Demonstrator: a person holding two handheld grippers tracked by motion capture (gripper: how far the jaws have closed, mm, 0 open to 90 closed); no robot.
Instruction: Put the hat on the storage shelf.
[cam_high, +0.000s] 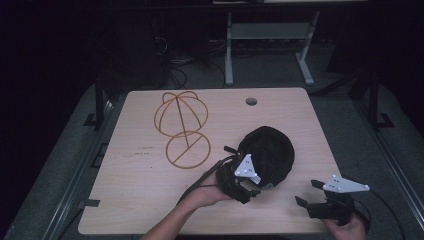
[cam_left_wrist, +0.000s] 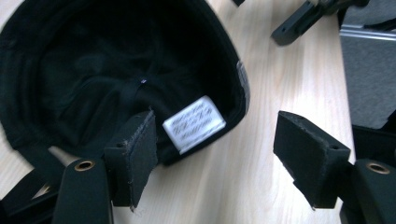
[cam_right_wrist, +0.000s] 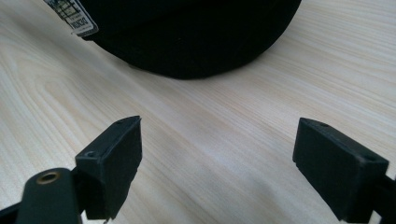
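Observation:
A black cap (cam_high: 270, 152) lies upside down on the wooden table (cam_high: 150, 200), right of the middle. Its dark inside (cam_left_wrist: 93, 70) and a white label (cam_left_wrist: 194, 123) face up. My left gripper (cam_high: 250, 187) stands open at the cap's near rim, one jaw over the rim and the label, the other over bare wood. My right gripper (cam_high: 307, 194) is open near the table's front right edge, a short way from the cap (cam_right_wrist: 196, 37). Nothing sits between its fingers (cam_right_wrist: 114, 163). A gold wire hat stand (cam_high: 182, 127) lies on its side at the back left.
A round cable hole (cam_high: 251, 101) is in the table near its far edge. The table's right edge (cam_left_wrist: 343, 93) runs close beside my left gripper. Dark floor, cables and a desk frame (cam_high: 270, 45) lie beyond the table.

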